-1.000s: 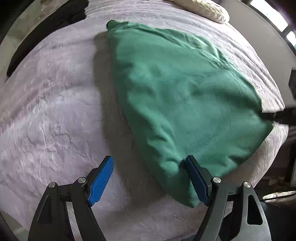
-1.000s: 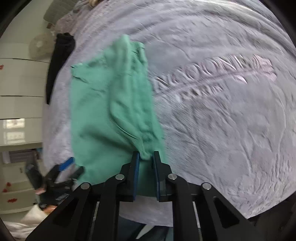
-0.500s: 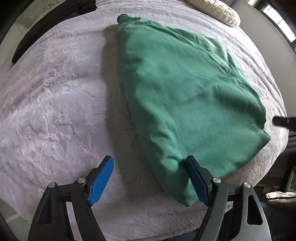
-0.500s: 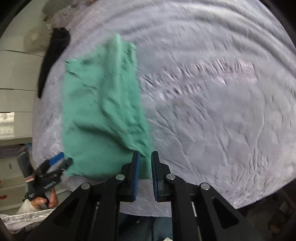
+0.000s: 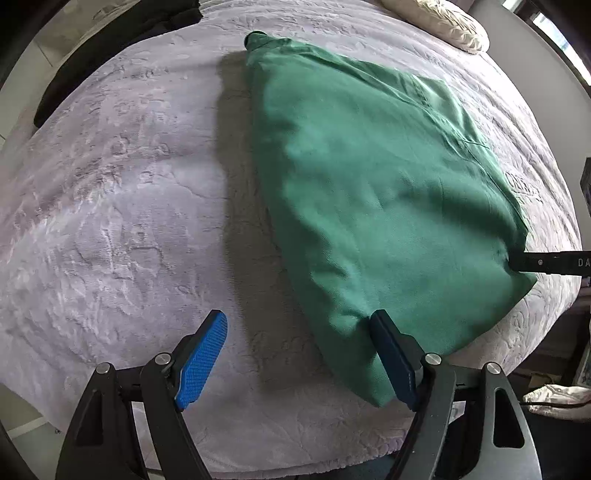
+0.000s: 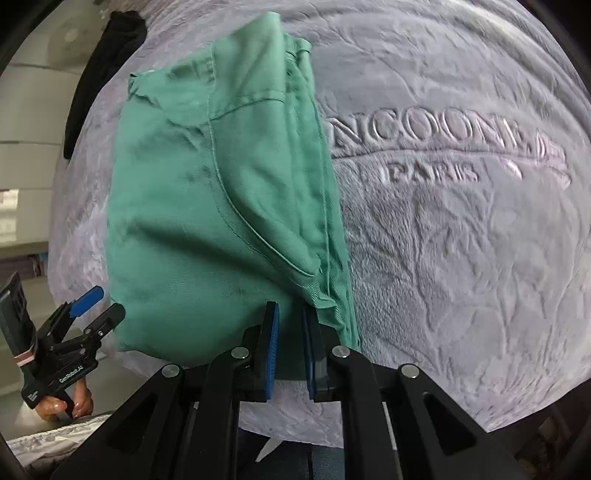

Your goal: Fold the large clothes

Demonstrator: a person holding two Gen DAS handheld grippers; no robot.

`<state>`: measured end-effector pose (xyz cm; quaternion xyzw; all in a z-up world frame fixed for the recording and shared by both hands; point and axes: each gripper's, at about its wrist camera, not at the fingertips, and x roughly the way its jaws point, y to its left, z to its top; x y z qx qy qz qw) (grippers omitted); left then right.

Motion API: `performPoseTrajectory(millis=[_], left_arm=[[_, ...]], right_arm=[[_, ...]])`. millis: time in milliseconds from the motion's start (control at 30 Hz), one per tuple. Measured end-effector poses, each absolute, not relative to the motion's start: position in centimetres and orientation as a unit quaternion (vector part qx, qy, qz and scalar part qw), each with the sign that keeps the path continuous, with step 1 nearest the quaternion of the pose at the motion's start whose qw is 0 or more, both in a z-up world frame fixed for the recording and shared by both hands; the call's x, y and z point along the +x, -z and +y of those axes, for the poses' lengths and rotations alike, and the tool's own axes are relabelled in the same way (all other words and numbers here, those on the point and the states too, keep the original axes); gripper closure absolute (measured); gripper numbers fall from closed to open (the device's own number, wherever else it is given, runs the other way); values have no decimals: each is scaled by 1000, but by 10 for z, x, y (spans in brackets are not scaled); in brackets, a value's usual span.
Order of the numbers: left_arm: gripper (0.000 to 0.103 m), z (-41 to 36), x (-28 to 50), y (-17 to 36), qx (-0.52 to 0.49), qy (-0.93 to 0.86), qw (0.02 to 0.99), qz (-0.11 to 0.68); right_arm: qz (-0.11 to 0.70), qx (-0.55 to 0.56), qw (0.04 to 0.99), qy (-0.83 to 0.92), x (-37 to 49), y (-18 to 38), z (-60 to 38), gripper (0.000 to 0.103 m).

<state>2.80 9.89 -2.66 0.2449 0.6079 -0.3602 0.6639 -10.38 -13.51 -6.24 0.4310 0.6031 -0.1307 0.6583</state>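
A green garment (image 5: 369,192), folded into a long flat stack with a pocket seam on top, lies on the lilac fleece blanket (image 5: 129,203). My left gripper (image 5: 297,317) points down at the blanket with its blue pads wide open and nothing between them. Its right pad sits beside the garment's near corner. My right gripper (image 6: 289,310) is at the garment's (image 6: 207,206) near edge, jaws almost together with the hem pinched in the narrow gap. In the left wrist view the right gripper (image 5: 517,260) presses into the cloth's right edge.
A black garment (image 5: 110,55) lies along the bed's far left edge, and a cream pillow (image 5: 443,22) sits at the far end. Raised lettering (image 6: 443,133) marks the blanket right of the garment. A hand (image 6: 62,406) holds the left gripper (image 6: 103,304) off the bed's edge.
The right gripper drew back from the garment's edge, then came in again, and the cloth now fills more of its view. The left gripper has barely moved and stays open.
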Motion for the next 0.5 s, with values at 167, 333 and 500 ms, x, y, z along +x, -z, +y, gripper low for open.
performPoseTrajectory(millis=[167,333,500], left_arm=[[22,100,36,23,239,347,665,617],[0,99,43,16,241,336,672,614],[0,96,43,5,249,344,679,599]], right_arm=[[604,426,661,130,-108,55,-138,87],[596,423,669,131,-111,36,-142,87],[583,417,684,137,-111,13,-149,87]])
